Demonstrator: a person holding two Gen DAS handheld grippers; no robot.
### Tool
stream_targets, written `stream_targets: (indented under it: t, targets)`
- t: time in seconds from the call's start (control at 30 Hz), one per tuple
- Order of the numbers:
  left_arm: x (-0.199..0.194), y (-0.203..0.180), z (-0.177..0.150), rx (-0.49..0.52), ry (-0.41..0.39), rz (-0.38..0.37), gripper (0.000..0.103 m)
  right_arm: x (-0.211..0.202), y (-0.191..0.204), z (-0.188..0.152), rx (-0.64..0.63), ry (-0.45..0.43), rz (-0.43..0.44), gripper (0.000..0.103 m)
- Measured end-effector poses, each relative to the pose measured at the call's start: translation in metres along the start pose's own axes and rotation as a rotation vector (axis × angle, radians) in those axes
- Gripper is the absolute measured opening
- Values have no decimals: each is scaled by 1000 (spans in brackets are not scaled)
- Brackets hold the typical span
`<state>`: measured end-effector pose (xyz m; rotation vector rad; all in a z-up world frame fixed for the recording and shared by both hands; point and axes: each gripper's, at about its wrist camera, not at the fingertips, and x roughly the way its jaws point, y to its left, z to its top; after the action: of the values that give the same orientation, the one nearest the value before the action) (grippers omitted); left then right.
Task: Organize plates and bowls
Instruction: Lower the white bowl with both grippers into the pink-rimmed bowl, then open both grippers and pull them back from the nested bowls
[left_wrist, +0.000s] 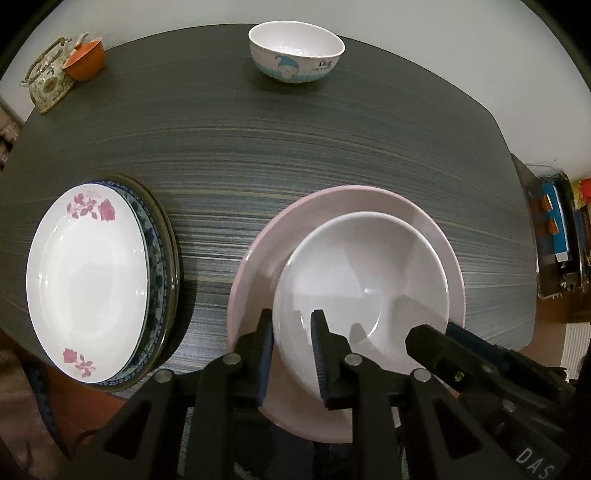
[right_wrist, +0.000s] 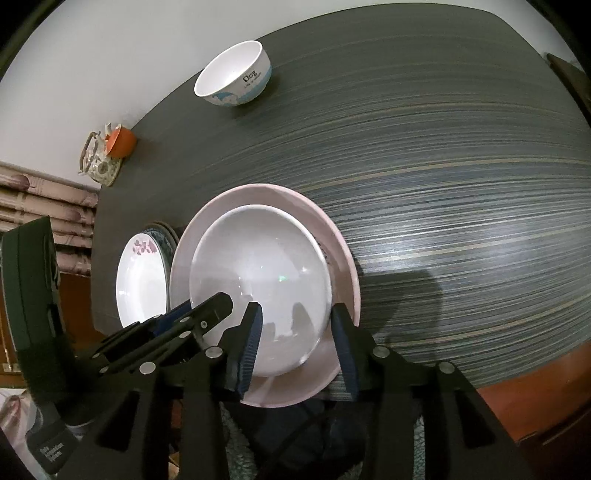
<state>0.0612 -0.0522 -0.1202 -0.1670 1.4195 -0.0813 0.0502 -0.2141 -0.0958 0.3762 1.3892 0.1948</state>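
Observation:
A plain white bowl (left_wrist: 364, 280) sits inside a larger pink bowl (left_wrist: 258, 258) near the table's front edge; both also show in the right wrist view, white bowl (right_wrist: 258, 273) and pink bowl (right_wrist: 343, 258). My left gripper (left_wrist: 291, 325) straddles the white bowl's near-left rim, jaws partly apart. My right gripper (right_wrist: 295, 321) straddles its near-right rim, jaws wide. A stack of plates topped by a rose-patterned plate (left_wrist: 86, 280) lies to the left. A cartoon bowl (left_wrist: 295, 51) stands at the far edge.
A dark striped table (left_wrist: 295, 147) carries everything. A floral teapot (left_wrist: 48, 79) and an orange cup (left_wrist: 86, 59) stand at the far left corner. A white wall is behind. Shelving with coloured items (left_wrist: 554, 236) stands to the right.

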Motion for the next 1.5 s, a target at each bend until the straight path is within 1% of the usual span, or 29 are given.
stream_targets:
  t: [0.23, 0.43, 0.5, 0.57, 0.83, 0.93, 1.03, 1.2, 1.27, 1.37, 1.5]
  targets:
    - [-3, 3, -4, 7, -21, -1, 22, -4, -2, -1, -3, -10, 5, 39]
    - [-7, 6, -6, 13, -38, 2, 26, -9, -2, -4, -9, -32, 8, 41]
    - [-8, 5, -6, 15, -45, 3, 31, -10, -1, -4, -10, -43, 9, 42]
    - [-10, 6, -6, 18, -51, 0, 33, -12, -1, -5, -9, -52, 9, 42]
    - [-16, 3, -9, 26, -66, -15, 34, -18, -3, -5, 1, -67, 21, 43]
    - [-19, 4, -10, 30, -77, -12, 40, -20, -4, -5, 5, -71, 27, 43]
    - [-22, 2, -12, 38, -84, -17, 40, -21, -6, -5, 7, -74, 31, 43]
    - [-32, 4, -11, 51, -108, -36, 40, -27, -10, -5, 14, -90, 35, 45]
    - [-37, 5, -11, 57, -124, -52, 41, -30, -10, -6, 12, -104, 34, 47]
    - [-42, 9, -8, 55, -147, -85, 41, -35, -12, -5, 12, -126, 48, 47]
    - [-47, 18, -4, 24, -160, -125, 41, -41, -16, -4, 18, -152, 56, 47]
